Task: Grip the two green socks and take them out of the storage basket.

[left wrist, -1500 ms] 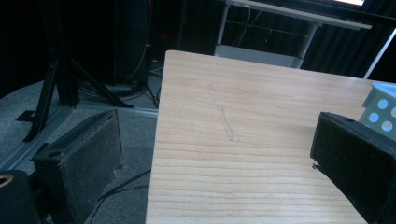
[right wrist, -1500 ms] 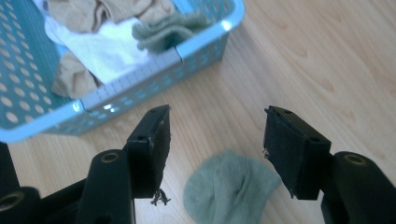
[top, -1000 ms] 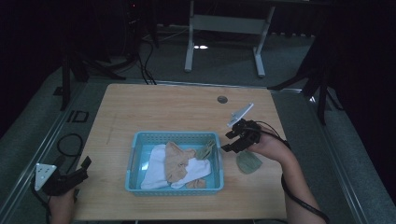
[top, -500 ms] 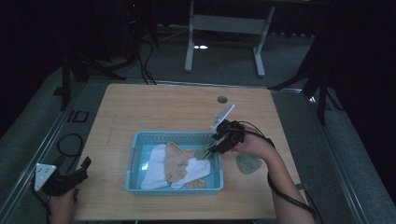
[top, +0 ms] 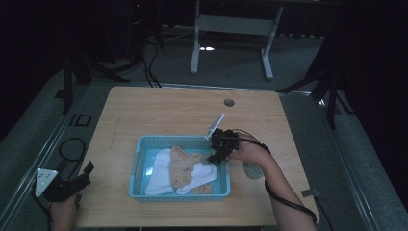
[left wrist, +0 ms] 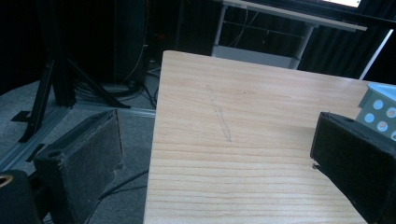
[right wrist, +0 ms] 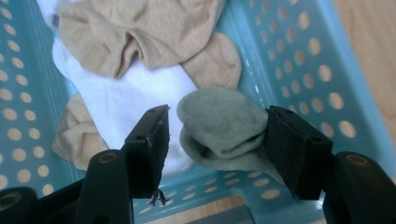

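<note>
1. Grey-green sock (right wrist: 219, 123): lies bunched against the near-right wall inside the blue perforated basket (top: 139, 159). In the right gripper view it sits between the two black jaws; the right-hand jaw touches its edge, while the left-hand jaw stands clear of it with a visible gap.
2. Right gripper (top: 217, 155): positioned over the basket's right end in the high view, pointing down into it. Jaws are spread, one on each side of the sock, and not closed on it. The person's right hand (top: 245, 151) holds the unit, with the forearm entering from the lower right.
3. Basket contents: a tan sock (top: 182, 163) lies across a white cloth (top: 159, 175); in the right gripper view a second tan piece (right wrist: 74, 133) projects from under the white cloth near the left wall.
4. Basket position: centre-front of the wooden table (top: 159, 110), long side parallel to the near edge.
5. A further greyish sock (top: 252, 170) lies on the table just right of the basket, partly covered by the right wrist.
6. Left gripper (top: 86, 172): held at the table's near-left corner, well apart from the basket. In the left gripper view its jaws stand wide apart with bare table between them and nothing gripped; a corner of the basket (left wrist: 380, 109) shows behind the right-hand jaw.
</note>
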The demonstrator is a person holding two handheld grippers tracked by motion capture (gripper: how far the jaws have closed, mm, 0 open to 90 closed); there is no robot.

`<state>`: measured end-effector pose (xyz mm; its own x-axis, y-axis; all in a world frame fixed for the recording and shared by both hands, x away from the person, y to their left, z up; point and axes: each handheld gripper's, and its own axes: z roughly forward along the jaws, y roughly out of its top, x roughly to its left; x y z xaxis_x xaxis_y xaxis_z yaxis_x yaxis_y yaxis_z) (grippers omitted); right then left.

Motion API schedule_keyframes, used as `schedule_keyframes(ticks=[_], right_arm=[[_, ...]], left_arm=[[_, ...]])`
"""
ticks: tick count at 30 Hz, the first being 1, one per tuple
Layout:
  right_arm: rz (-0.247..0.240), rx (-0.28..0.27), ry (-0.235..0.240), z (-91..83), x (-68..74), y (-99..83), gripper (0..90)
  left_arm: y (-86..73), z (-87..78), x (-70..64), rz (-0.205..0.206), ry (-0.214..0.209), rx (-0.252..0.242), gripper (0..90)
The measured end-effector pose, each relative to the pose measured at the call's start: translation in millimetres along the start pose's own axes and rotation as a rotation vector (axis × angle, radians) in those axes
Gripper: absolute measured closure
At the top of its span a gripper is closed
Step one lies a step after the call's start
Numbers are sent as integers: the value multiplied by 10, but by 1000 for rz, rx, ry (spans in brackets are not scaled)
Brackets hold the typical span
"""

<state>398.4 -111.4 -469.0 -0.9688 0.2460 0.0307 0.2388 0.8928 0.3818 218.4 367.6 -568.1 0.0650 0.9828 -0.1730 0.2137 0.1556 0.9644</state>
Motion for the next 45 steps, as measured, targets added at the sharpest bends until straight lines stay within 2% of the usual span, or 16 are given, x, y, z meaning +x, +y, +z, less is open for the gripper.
schedule_keyframes(ticks=[4, 7, 11, 14, 16, 20, 23, 24, 25, 35, 39, 45], right_arm=[[-3, 24, -5, 71, 14, 5, 422], [-15, 52, -33, 127, 31, 9, 492], [-46, 84, -60, 188, 50, 2, 683], [-67, 93, -66, 198, 59, 1, 763], [-75, 99, -66, 190, 67, 4, 799], [-81, 93, -70, 153, 80, 23, 815], [-74, 40, -79, 35, 93, 49, 823], [-73, 25, -65, -1, 93, 56, 823], [-87, 12, -66, -34, 103, 64, 824], [-142, -54, -59, -334, 245, 168, 829], [-150, -75, -68, -428, 272, 193, 830], [-155, -133, -100, -659, 308, 249, 831]], left_arm=[[1, 2, 1, 0, 0, 2, 23], [1, 3, 0, -1, 0, 3, 23], [2, 3, 3, -3, 0, 3, 23], [2, 4, 2, -3, 0, 4, 23], [2, 5, 2, -3, 0, 5, 23], [2, 3, 2, -4, 0, 4, 23], [2, 5, 2, -3, 1, 5, 23], [2, 5, 2, -3, 1, 5, 23], [2, 5, 2, -4, 0, 5, 23], [3, 6, -1, -2, 2, 7, 23], [3, 6, -1, -3, 2, 7, 23], [3, 6, -1, -1, 3, 8, 23]])
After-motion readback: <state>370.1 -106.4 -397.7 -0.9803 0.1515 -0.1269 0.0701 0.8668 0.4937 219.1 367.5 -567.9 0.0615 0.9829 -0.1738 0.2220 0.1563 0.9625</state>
